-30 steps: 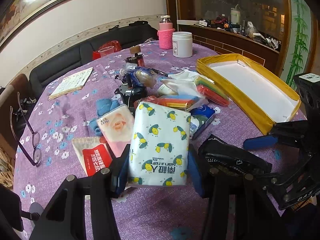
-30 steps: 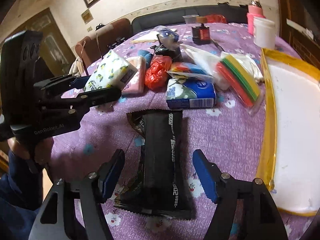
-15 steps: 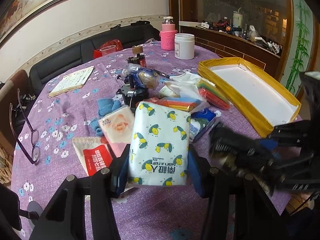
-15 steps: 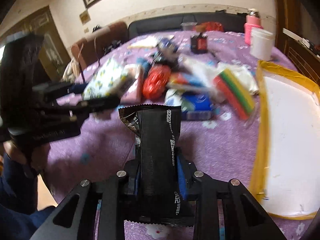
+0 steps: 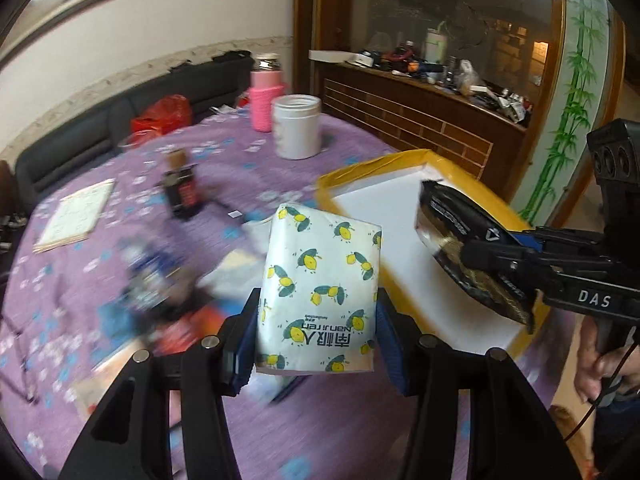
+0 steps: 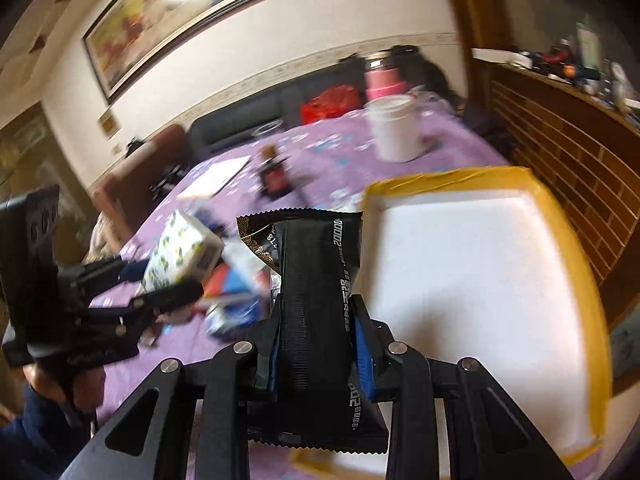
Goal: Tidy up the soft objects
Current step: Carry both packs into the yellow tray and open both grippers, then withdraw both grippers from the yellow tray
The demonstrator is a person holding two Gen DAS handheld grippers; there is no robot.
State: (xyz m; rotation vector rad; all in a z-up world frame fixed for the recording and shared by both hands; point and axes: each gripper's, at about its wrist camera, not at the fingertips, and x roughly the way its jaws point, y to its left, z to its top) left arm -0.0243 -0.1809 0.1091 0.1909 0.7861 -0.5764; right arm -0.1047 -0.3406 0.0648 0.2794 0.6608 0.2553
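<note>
My left gripper point(image 5: 316, 336) is shut on a white tissue pack with lemon prints point(image 5: 320, 288), held up above the purple table. In the right wrist view the same tissue pack point(image 6: 180, 256) shows at the left. My right gripper point(image 6: 320, 344) is shut on a black foil pouch point(image 6: 316, 280), lifted near the left rim of the yellow tray point(image 6: 560, 248). From the left wrist view the black pouch point(image 5: 460, 240) hangs over the white floor of the tray point(image 5: 384, 208). The remaining pile of soft packs point(image 5: 168, 292) lies blurred on the table below.
A white jar point(image 5: 296, 130) and a pink bottle point(image 5: 266, 94) stand at the table's far side. A small dark bottle point(image 5: 182, 192) and a booklet point(image 5: 76, 216) lie left of the middle. A person's hand point(image 5: 604, 356) holds the right gripper's handle. A wooden cabinet stands beyond the tray.
The right gripper closed on the black pouch and lifted it off the table toward the tray. The left gripper raised the lemon tissue pack and swung it toward the tray as well.
</note>
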